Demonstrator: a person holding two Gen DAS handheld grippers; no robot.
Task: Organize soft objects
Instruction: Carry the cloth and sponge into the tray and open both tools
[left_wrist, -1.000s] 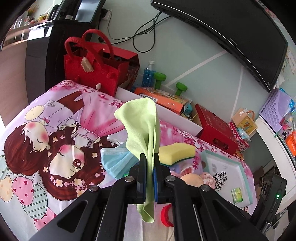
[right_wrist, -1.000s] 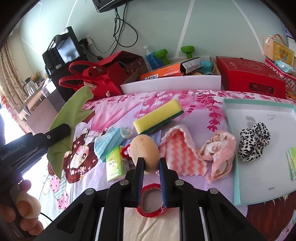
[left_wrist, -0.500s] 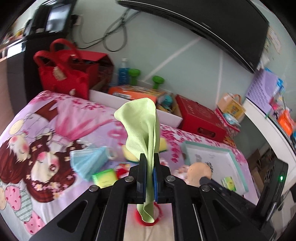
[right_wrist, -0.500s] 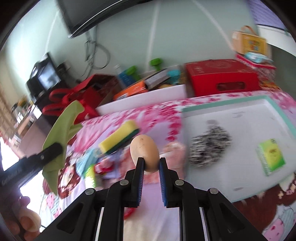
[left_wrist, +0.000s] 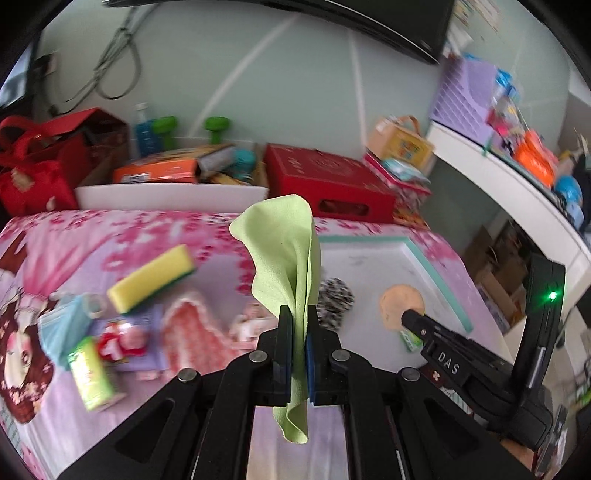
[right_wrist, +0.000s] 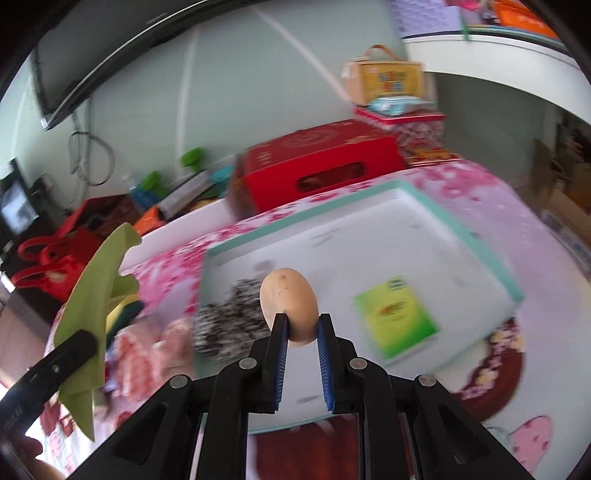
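Cloth (left_wrist: 284, 254), green, pinched upright in left gripper (left_wrist: 300, 354), raised over bed near tray (right_wrist: 424, 229) edge. Egg-shaped squishy (right_wrist: 288, 306) clamped in right gripper (right_wrist: 300, 354), held above tray. Scrunchie (right_wrist: 229, 317) and green packet (right_wrist: 397, 321) lying in tray.

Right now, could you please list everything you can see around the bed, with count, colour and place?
cloth: 1, light green, clamped in left gripper
egg-shaped toy: 1, tan, held over the tray
tray: 1, white with teal rim, on the bedspread
scrunchie: 1, black-and-white, in the tray
packet: 1, green, in the tray
sponge: 1, yellow-green, on bedspread
face mask: 1, blue, on bedspread
pink cloth: 1, pink-white, on bedspread
red box: 1, behind the bed
dumbbells: 2, green, by wall
left gripper: shut
right gripper: shut
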